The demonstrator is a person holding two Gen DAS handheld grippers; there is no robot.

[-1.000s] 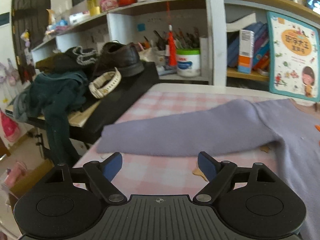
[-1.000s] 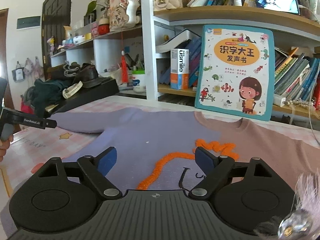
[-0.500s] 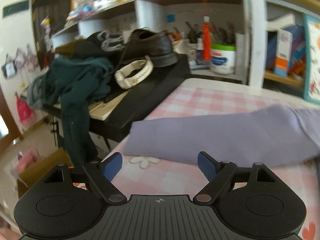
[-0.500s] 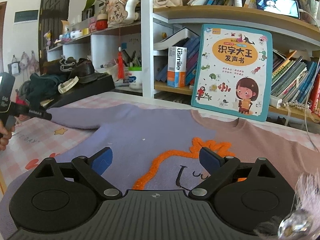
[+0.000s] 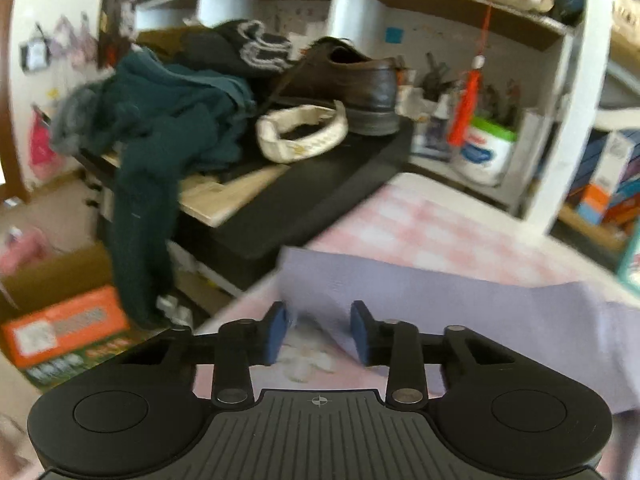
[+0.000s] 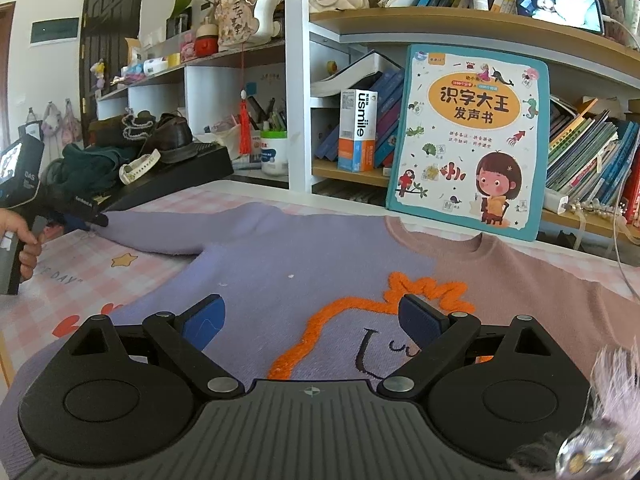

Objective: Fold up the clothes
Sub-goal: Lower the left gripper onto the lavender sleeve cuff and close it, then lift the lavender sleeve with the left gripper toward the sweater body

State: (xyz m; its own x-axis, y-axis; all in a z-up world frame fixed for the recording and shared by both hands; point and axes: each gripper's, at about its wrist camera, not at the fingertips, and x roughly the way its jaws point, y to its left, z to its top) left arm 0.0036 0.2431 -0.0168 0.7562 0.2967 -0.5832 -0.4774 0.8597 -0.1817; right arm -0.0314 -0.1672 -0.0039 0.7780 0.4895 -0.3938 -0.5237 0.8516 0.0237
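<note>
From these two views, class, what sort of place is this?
Most likely a lived-in home, perhaps a child's study corner: bookshelves crammed with books, a children's picture book propped behind a sweater spread on a checked tablecloth, and a shoe among piled clothes.

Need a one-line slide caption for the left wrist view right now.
Left claw closing around the cuff of the purple sleeve at the edge of the pink checked table.
</note>
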